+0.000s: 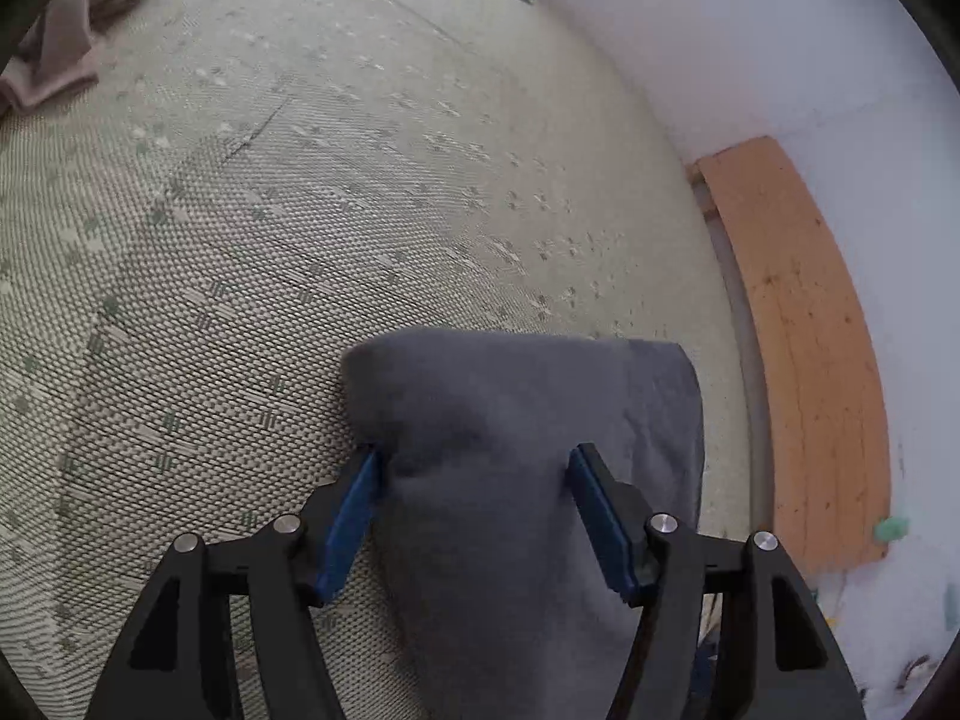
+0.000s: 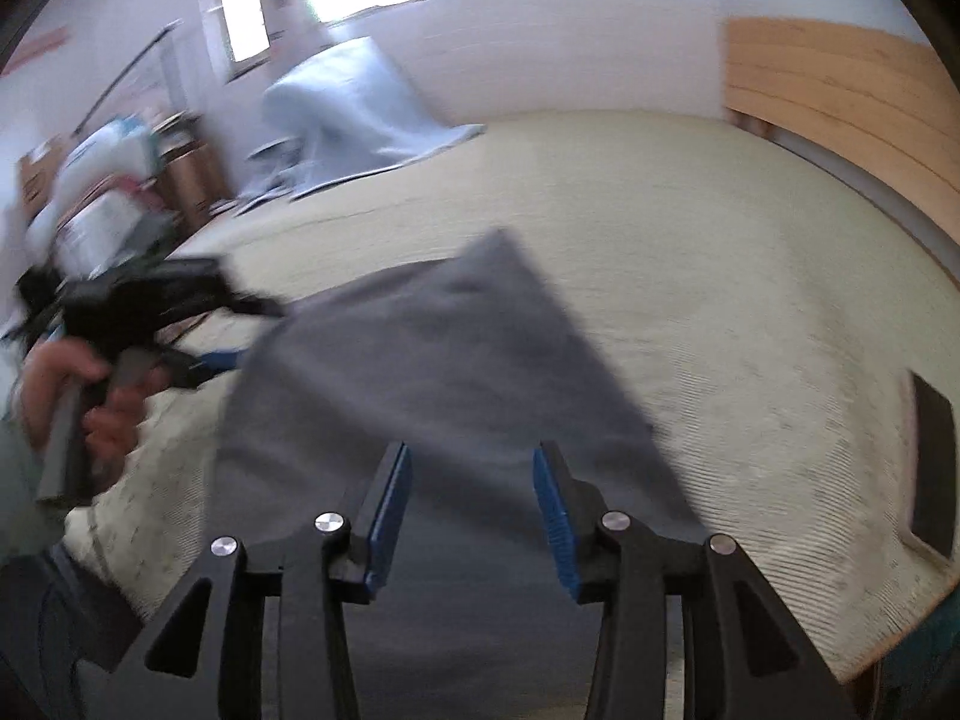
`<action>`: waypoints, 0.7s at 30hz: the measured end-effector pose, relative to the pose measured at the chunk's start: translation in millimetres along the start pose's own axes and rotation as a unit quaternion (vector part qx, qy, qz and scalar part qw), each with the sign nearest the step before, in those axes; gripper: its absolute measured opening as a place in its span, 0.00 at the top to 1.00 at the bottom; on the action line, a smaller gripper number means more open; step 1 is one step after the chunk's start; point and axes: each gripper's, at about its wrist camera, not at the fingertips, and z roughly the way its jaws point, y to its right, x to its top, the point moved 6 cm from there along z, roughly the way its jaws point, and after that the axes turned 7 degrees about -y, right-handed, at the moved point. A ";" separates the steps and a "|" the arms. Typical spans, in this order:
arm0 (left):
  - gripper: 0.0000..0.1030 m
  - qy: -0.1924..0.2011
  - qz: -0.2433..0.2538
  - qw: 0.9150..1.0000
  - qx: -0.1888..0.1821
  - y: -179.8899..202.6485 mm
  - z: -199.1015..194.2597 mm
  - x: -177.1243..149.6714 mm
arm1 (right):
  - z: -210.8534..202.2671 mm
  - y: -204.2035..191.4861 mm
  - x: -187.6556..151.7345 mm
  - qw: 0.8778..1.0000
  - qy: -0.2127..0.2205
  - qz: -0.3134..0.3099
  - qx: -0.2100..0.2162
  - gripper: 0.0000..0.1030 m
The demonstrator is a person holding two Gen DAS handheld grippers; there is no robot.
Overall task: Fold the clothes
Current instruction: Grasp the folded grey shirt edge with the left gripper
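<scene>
- Your left gripper straddles the folded grey fleece garment on the woven beige mat, jaws apart, pads not pressing.
- Your right gripper hangs half-open over the garment, holding nothing; square its edges before pressing flat.

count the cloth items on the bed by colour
grey: 1, the folded garment lying between the jaws of the left gripper
light blue: 1, the bedding at the far edge
brownish pink: 1, the crumpled garment far left
total: 3
</scene>
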 end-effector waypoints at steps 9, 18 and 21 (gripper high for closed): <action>0.85 0.002 -0.023 1.000 -0.013 -20.8 -5.5 8.1 | 22.7 -79.4 -5.9 0.996 -0.023 -0.069 0.059 0.56; 0.90 0.005 -0.054 0.998 -0.012 -38.2 -16.7 26.7 | 49.6 -89.2 -44.8 0.989 -0.113 -0.065 0.065 0.56; 0.90 0.000 -0.049 0.999 -0.002 -37.8 -17.6 30.1 | 41.1 -85.3 -47.7 0.988 -0.126 -0.069 0.062 0.56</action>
